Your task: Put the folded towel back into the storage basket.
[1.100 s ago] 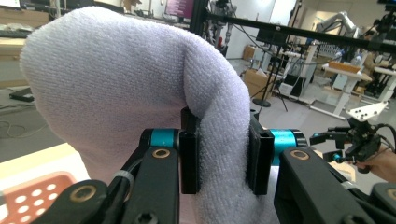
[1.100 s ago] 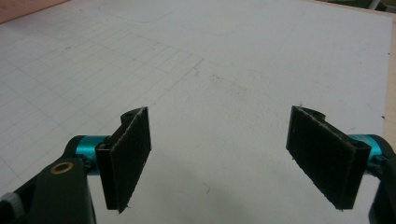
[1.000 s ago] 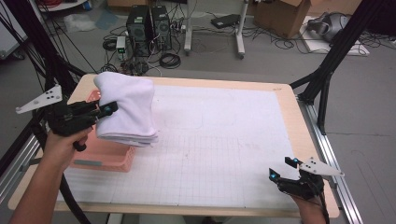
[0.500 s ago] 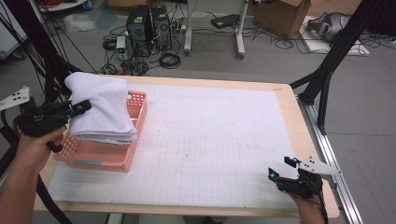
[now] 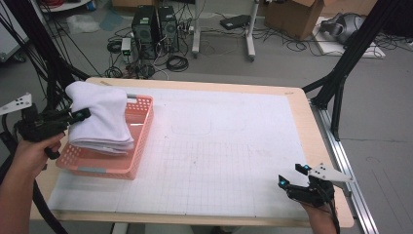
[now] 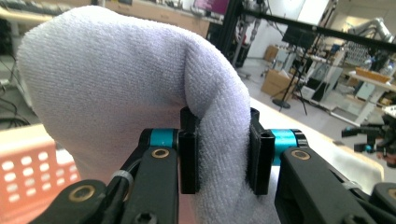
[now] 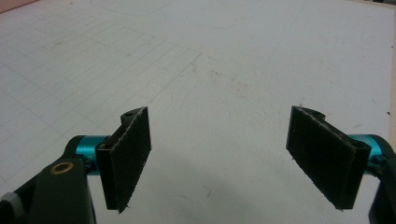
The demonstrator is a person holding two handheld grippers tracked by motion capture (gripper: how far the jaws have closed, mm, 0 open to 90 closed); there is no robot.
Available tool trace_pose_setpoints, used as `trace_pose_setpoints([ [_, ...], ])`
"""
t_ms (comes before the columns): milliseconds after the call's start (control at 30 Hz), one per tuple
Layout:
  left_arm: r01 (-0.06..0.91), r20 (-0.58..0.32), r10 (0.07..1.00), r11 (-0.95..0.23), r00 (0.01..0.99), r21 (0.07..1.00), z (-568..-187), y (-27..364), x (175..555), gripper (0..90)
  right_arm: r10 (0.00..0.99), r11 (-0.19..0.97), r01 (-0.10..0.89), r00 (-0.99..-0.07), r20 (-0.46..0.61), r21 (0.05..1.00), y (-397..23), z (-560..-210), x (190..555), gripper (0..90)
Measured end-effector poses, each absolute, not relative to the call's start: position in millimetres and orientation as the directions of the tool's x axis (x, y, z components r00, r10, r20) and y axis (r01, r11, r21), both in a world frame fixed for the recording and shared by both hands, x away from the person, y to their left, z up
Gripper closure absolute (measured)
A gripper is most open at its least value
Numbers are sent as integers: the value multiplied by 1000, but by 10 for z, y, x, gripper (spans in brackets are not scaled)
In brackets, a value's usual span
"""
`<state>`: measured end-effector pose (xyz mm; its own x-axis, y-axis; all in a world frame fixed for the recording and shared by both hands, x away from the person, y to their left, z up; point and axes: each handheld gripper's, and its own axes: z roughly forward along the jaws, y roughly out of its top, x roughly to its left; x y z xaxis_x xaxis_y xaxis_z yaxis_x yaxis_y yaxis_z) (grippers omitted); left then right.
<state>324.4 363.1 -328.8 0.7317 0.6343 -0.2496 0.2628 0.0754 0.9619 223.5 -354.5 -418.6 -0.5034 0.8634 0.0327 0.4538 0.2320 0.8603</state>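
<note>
no legible text, labels or numbers (grid lines only)

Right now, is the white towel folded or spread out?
Folded. The white towel hangs as a stacked bundle with layered edges at its bottom, clamped in the left gripper over the pink basket; its pads pinch a thick fold.

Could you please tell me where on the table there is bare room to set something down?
The white gridded mat is bare between the pink plastic basket and the right claw. It is crowded at the left edge, where the left claw holds the folded white towel over the basket.
</note>
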Motion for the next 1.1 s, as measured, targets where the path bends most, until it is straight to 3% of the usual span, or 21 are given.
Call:
trace_pose_setpoints([
  [1100,345,-252,579,-54,776,937,-3744,3407,3588,693,855,259,456,-518,17,851,-3487,-4203,2241,208],
])
